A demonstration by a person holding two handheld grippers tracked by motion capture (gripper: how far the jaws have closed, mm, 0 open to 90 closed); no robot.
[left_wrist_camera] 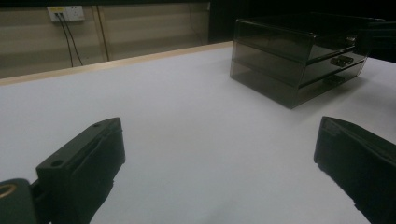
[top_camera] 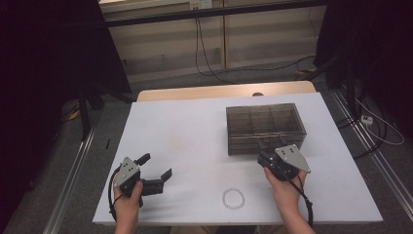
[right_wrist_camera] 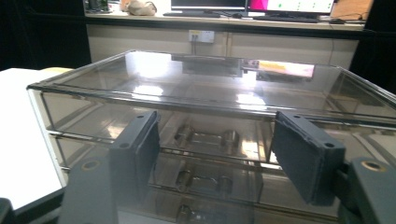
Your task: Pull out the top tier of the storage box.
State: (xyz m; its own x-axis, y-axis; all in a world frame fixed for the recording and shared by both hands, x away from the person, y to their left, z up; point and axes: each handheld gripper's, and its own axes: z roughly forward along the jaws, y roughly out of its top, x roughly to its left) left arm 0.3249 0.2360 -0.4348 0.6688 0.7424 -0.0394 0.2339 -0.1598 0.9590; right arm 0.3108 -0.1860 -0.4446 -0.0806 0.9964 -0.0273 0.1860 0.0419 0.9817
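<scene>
My right gripper (top_camera: 267,149), jaws apart, faces the front of the smoky drawer box (top_camera: 265,127), framing a drawer handle (right_wrist_camera: 205,138). Next I judge: close on it, pull. Left gripper (top_camera: 157,170) waits open.

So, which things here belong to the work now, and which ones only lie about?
In the work:
- right gripper, jaws open at the box front
- clear drawer box
- the drawer handle between the jaws, not yet gripped

Lying about:
- left gripper, open over bare table
- bead bracelet near the front edge
- white table
</scene>
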